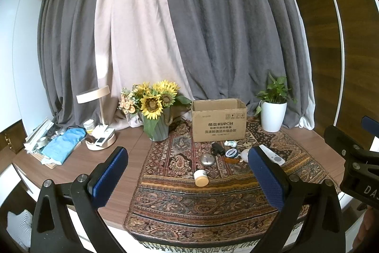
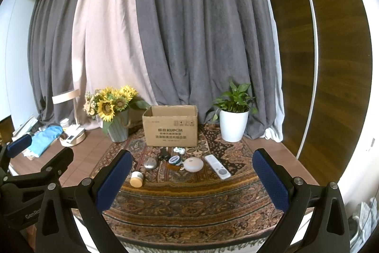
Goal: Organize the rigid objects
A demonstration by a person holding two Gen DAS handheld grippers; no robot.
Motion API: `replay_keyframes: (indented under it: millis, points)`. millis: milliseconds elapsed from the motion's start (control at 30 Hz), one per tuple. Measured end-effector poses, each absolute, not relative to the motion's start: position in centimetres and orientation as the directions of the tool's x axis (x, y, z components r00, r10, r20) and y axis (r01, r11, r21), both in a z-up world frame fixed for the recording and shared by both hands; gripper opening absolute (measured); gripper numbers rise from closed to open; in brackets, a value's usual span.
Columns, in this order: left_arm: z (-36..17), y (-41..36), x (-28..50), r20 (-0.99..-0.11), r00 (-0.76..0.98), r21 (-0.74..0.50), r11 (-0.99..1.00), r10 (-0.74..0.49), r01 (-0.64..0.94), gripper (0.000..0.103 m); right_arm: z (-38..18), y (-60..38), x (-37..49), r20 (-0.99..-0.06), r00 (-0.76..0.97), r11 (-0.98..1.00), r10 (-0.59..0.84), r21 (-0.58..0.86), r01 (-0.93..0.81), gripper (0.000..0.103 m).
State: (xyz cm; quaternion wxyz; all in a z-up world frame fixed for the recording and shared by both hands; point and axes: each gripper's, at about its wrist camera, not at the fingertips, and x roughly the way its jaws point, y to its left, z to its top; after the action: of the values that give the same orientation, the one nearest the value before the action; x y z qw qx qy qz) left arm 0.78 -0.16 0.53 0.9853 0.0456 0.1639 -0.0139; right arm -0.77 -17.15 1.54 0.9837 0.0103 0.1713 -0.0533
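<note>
An open cardboard box (image 2: 170, 127) stands upright at the back of a patterned cloth (image 2: 189, 200); it also shows in the left wrist view (image 1: 219, 121). In front of it lie several small objects: a white remote (image 2: 217, 167), a round white device (image 2: 193, 164), a round tin (image 2: 174, 160), a grey metal dome (image 2: 150, 163), a black item (image 2: 163, 153), a small white figure (image 2: 178, 149) and a cream jar on its side (image 2: 136, 179). My left gripper (image 1: 188, 178) and right gripper (image 2: 191, 181) are both open and empty, held near the table's front edge.
A sunflower vase (image 2: 117, 115) stands left of the box and a potted plant in a white pot (image 2: 233, 121) to its right. A lamp with a tray base (image 1: 100, 125) and a blue cloth pile (image 1: 62, 146) sit at the table's left. Curtains hang behind.
</note>
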Motion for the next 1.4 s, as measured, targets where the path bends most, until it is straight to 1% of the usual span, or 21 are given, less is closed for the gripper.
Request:
replay_keyframes:
  millis: [400,567,767,867,1000,1233,1400]
  points:
    - [0.3,-0.4,0.7,-0.326,0.945,0.084,0.996,-0.011,0.041,0.103,1.3,-17.5,-0.5,-0.34,0.935,0.995,-0.096,0.005,0.104,0.103]
    - [-0.4,-0.7,1.0,-0.341,0.94,0.076,0.996,-0.009,0.038,0.103,1.1,-17.4,-0.2,-0.346,0.934,0.995,-0.087,0.01,0.096,0.103]
    - [-1.6,-0.4,2.2,-0.387,0.922,0.066,0.997,-0.001,0.029,0.103,0.2,-17.3,0.8,-0.372,0.925,0.996,-0.073,0.015,0.085,0.103]
    - [-2.7,-0.6,3.5,-0.426,0.905,0.075,0.997,0.01,0.025,0.103,-0.6,-17.3,1.8,-0.39,0.918,0.997,-0.069,0.009,0.079,0.103]
    - [-4.4,-0.9,5.7,-0.477,0.879,0.055,0.998,0.011,0.018,0.103,-1.8,-17.8,4.1,-0.422,0.906,0.998,-0.044,0.014,0.054,0.103]
    - [-6.6,-2.0,8.7,-0.49,0.871,0.034,0.999,0.037,-0.023,0.103,-4.4,-18.9,8.6,-0.466,0.884,0.999,0.042,0.035,-0.029,0.102]
    - [-8.1,-2.3,11.0,-0.517,0.854,0.022,0.999,0.047,-0.042,0.103,-6.1,-19.6,11.3,-0.493,0.868,0.998,0.059,0.026,-0.054,0.102]
